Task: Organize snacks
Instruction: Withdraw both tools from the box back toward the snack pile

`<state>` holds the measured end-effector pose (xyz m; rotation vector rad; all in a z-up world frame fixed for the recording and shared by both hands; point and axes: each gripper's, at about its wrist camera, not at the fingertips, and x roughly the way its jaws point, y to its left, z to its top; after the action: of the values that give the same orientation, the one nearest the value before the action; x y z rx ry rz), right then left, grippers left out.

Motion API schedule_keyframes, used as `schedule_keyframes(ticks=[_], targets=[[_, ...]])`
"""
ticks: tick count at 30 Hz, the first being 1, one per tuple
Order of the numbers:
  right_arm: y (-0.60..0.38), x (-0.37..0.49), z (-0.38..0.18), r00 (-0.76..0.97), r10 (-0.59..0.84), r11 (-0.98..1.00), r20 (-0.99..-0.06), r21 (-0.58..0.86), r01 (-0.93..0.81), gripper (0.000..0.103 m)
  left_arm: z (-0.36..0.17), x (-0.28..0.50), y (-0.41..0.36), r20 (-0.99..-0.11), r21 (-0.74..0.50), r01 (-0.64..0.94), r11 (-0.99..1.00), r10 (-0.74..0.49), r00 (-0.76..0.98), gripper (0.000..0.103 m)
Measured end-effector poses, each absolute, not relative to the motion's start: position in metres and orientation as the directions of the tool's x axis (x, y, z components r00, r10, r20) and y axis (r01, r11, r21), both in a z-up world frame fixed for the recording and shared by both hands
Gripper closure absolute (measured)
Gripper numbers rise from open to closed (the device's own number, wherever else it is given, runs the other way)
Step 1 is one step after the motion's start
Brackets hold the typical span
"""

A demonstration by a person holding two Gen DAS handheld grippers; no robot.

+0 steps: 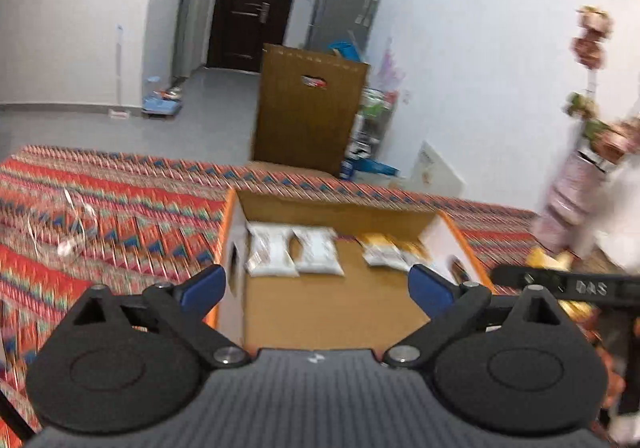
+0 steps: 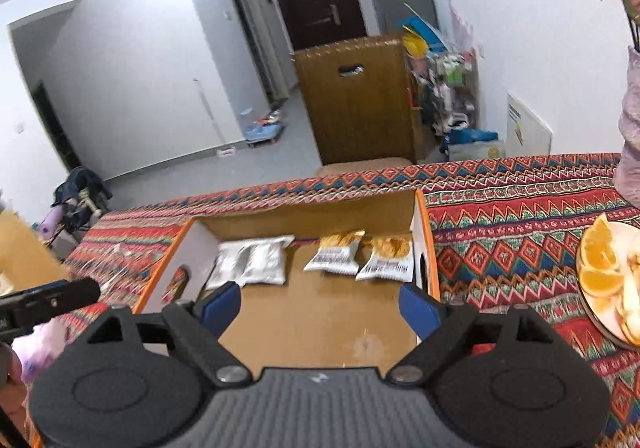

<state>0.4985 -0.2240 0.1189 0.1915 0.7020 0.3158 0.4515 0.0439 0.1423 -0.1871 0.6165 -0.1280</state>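
An open cardboard box (image 1: 328, 312) (image 2: 312, 320) with white, orange-edged side walls lies on the patterned tablecloth. At its far end rest two white snack packets (image 1: 294, 252) (image 2: 252, 262) on the left and two yellow-topped packets (image 1: 390, 250) (image 2: 364, 252) on the right. My left gripper (image 1: 316, 286) hovers over the box, blue pads wide apart, nothing between them. My right gripper (image 2: 320, 306) also hangs above the box, open and empty. Each gripper shows as a black bar at the edge of the other's view.
A plate of orange slices (image 2: 608, 280) sits on the cloth right of the box. A pale vase with flowers (image 1: 576, 191) stands at the table's right end. Crumpled clear plastic (image 1: 60, 224) lies left of the box. A tall brown carton (image 1: 308, 115) stands beyond the table.
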Motion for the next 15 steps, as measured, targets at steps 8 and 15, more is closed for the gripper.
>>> schedule_keyframes(ticks=[8, 15], targets=[[-0.23, 0.403, 0.124, 0.794, 0.331, 0.944, -0.51, 0.179, -0.278, 0.014, 0.138, 0.33, 0.031, -0.423, -0.169, 0.085, 0.982, -0.151, 0.893, 0.001], [-0.225, 0.295, 0.102, 0.811, 0.361, 0.925, -0.46, 0.071, -0.372, 0.009, 0.117, 0.234, 0.024, -0.344, -0.1, 0.124, 0.987, -0.151, 0.927, 0.0]])
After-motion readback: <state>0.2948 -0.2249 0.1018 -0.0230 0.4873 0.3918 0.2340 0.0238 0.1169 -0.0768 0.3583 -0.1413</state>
